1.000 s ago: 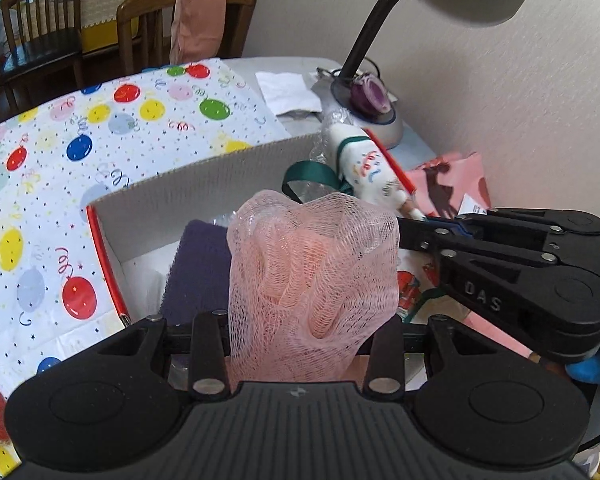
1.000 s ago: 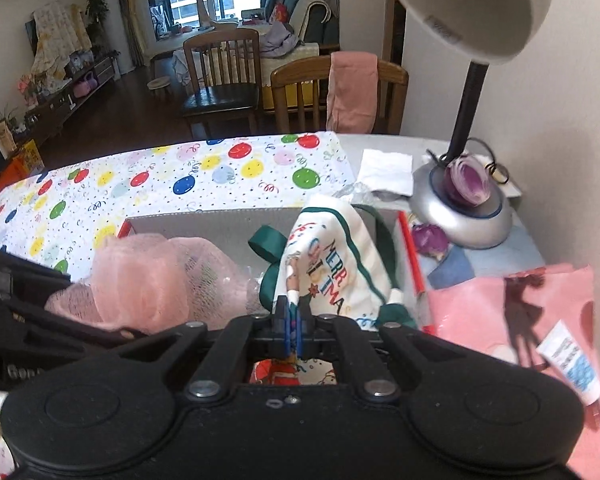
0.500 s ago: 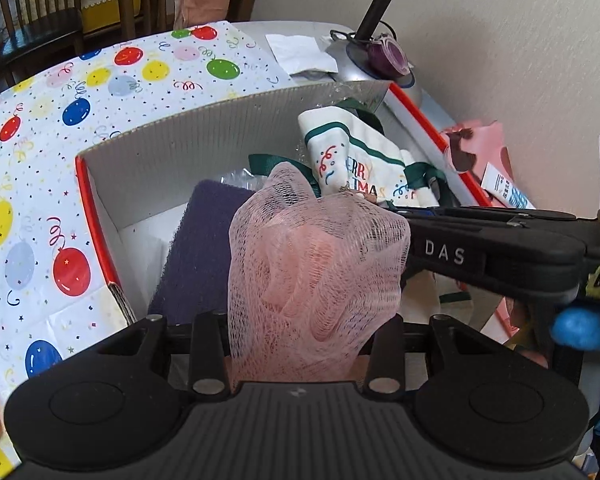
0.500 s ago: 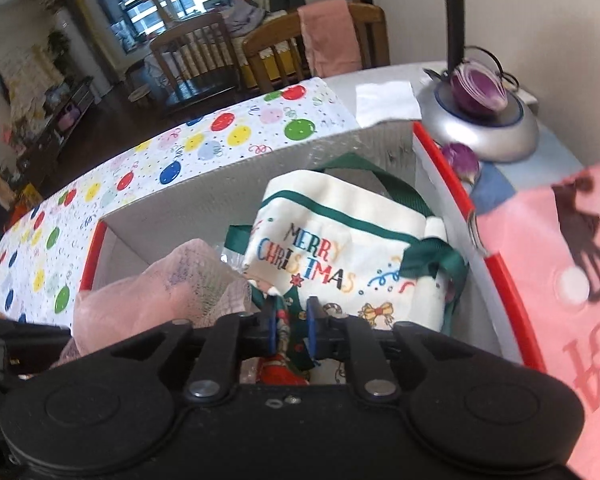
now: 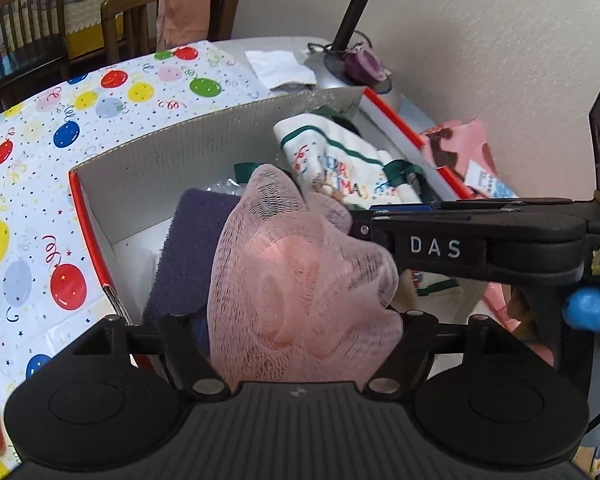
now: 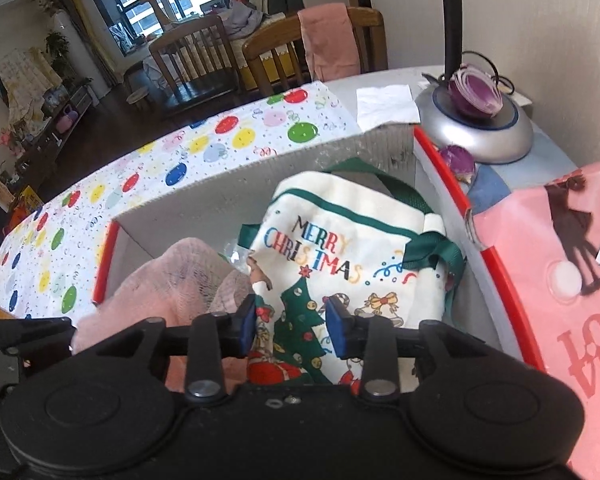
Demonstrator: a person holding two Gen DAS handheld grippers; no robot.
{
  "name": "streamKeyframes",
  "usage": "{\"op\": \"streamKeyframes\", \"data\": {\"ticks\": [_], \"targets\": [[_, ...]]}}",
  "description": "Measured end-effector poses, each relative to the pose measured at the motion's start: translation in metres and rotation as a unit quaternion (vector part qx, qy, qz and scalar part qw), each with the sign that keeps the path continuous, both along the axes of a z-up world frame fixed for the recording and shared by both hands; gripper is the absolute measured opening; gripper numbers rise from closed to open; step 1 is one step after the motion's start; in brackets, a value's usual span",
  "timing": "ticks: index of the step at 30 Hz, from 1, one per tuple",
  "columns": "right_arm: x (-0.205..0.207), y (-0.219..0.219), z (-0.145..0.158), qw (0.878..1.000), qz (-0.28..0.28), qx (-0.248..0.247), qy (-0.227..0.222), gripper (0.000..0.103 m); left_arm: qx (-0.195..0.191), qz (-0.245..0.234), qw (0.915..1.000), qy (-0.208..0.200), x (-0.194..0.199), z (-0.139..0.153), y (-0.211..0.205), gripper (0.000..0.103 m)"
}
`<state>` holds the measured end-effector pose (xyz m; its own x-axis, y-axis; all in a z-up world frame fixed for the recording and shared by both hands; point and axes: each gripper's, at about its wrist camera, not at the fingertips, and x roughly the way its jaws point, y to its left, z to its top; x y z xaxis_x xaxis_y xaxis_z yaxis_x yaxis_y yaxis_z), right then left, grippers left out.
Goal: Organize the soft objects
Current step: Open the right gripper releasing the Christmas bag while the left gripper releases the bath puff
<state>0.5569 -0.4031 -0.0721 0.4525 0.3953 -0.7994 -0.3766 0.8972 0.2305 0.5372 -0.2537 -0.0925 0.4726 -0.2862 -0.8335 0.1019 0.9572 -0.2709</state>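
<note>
We are releasing both items into the box (image 5: pixel 148 160). Our left gripper (image 5: pixel 300 332) has just been opening around the pink mesh (image 5: pixel 300 280), which sits between its spread jaws. Our right gripper (image 6: pixel 291 330) has been opening too, pads apart over the Christmas bag (image 6: pixel 340 256) lying just ahead. Next we should lift both clear.
</note>
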Motion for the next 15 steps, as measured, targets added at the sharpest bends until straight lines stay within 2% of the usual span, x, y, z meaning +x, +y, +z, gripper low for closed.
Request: {"op": "streamKeyframes", "data": {"ticks": [4, 8, 10, 15], "targets": [[-0.007, -0.001, 0.013, 1.000, 0.001, 0.004, -0.012, 0.045, -0.014, 0.005, 0.9998, -0.013, -0.010, 0.006, 0.005, 0.073], [-0.016, -0.003, 0.027, 1.000, 0.003, 0.015, -0.024, 0.047, -0.023, 0.011, 0.9990, -0.037, -0.022, 0.017, 0.013, 0.073], [-0.022, -0.005, 0.035, 0.999, 0.004, 0.022, -0.032, 0.058, -0.022, 0.011, 0.9985, -0.049, -0.028, 0.023, 0.015, 0.073], [-0.040, -0.010, 0.059, 0.997, 0.019, 0.034, -0.062, 0.062, -0.023, 0.012, 0.9969, -0.075, -0.044, 0.040, 0.021, 0.073]]}}
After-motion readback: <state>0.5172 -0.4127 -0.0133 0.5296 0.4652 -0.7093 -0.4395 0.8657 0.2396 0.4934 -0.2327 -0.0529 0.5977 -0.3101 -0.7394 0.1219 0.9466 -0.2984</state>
